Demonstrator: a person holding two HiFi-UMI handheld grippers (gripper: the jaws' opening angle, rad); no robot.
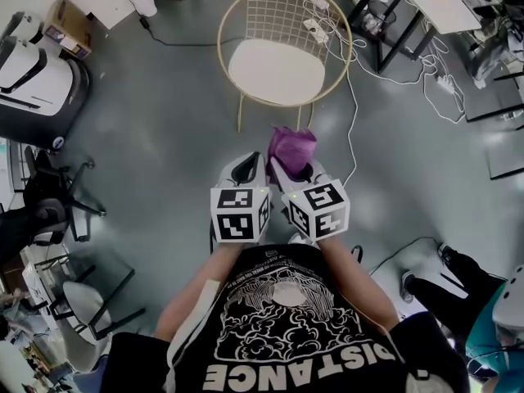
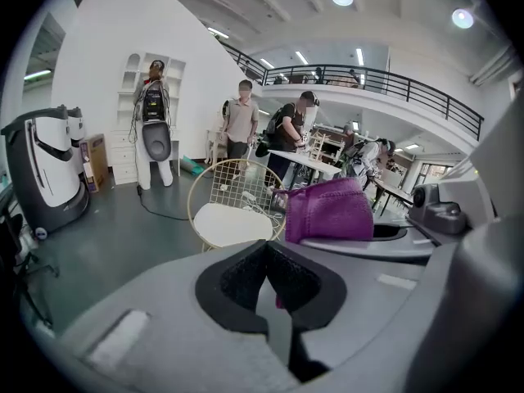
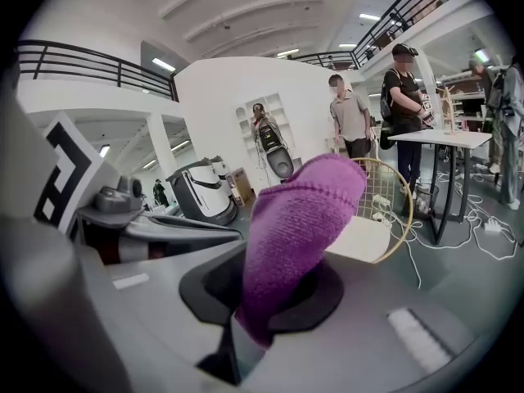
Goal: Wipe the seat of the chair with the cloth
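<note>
Ahead on the floor: chair (image 1: 282, 15) with a gold wire back and a white seat (image 1: 276, 70).
Cloth (image 3: 299, 219): purple, standing up out of the right tool, short of the seat and not touching it.
Right tool (image 3: 246, 334): clamped on the cloth.
Left tool (image 2: 274, 301): jaws together, nothing between them, just beside the right tool.

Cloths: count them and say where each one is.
1. The purple cloth is clamped in the right gripper, held in the air short of the chair. Others may be hidden.

Bare floor (image 1: 164, 129) up to chair (image 1: 277, 72), cables (image 1: 353, 129) at right
</note>
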